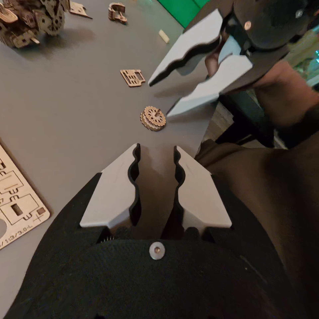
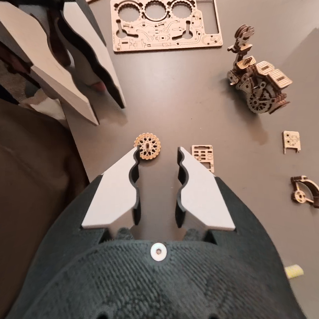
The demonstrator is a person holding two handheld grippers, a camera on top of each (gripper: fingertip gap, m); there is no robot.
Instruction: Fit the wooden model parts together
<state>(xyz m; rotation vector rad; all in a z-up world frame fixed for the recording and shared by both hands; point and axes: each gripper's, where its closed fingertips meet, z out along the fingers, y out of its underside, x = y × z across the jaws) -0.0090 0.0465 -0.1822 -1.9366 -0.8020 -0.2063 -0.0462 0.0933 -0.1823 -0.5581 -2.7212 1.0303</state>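
A: Wheel first. It's a toothed wooden disc with spokes and a short peg at its hub, lying flat on the grey tabletop near the edge closest to the person.

B: And the tongs?

A: Right tongs are spread wide and empty. One tip is right at the wheel's rim; I can't tell if it touches. Left tongs are also parted and empty, hovering over bare tabletop a little short of the wheel.

B: What's beside it?

A: Grille, a small flat slotted piece, lies just past the right tongs' other tip. Farther out stands the model, a half-built engine-like block with a spoked flywheel.

B: Other loose parts?

A: Plate with two holes sits to the right of the grille, and a curved bracket with a small wheel lies nearer the camera. A sheet with punched-out shapes lies at the far side, and a pale stick rests alone.
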